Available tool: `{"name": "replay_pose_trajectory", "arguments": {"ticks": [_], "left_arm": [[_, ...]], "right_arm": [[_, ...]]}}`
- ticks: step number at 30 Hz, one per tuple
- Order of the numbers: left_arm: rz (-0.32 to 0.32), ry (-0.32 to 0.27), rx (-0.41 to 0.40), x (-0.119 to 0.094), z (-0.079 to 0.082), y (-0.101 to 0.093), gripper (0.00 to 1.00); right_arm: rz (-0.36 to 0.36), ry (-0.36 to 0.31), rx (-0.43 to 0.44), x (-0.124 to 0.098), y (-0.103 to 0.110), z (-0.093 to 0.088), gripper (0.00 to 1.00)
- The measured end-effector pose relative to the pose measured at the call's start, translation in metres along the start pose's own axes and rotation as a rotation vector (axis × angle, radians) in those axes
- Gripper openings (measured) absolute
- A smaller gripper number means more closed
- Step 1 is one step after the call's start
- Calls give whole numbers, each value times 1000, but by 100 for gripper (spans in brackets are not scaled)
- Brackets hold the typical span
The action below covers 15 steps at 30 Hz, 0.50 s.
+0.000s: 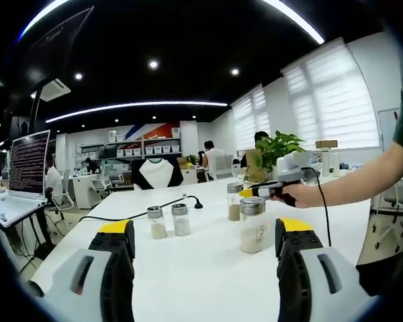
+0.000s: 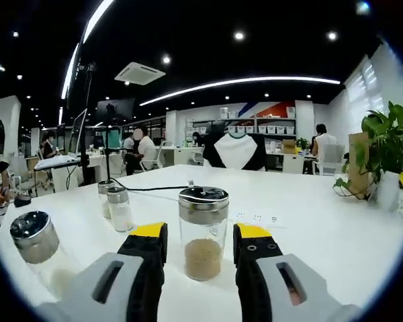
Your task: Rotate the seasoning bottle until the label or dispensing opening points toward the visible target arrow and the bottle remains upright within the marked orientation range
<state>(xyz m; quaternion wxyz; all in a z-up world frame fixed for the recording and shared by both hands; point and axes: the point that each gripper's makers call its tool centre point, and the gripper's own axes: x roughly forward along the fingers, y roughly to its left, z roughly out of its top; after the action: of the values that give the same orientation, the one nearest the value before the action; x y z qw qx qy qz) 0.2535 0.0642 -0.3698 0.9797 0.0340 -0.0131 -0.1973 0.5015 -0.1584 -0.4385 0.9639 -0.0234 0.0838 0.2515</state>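
L gripper released, jaws wide over white table; two small jars ahead-left, bigger jar nearer its R jaw. R gripper open, brown-filled bottle upright btwn its tips, not touching.

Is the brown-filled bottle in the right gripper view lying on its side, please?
No, the brown-filled bottle stands upright on the white table.

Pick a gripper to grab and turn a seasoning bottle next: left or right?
Right. Its gripper is open with the brown-filled bottle upright between the jaws. The left gripper faces bare table.
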Motion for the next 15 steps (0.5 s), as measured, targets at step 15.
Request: {"name": "replay_pose_trajectory", "arguments": {"ticks": [15], "left_arm": [[0,10,-6,1,-5,0,91]], "right_arm": [[-70,11,69,30,-4,-5,41]]}}
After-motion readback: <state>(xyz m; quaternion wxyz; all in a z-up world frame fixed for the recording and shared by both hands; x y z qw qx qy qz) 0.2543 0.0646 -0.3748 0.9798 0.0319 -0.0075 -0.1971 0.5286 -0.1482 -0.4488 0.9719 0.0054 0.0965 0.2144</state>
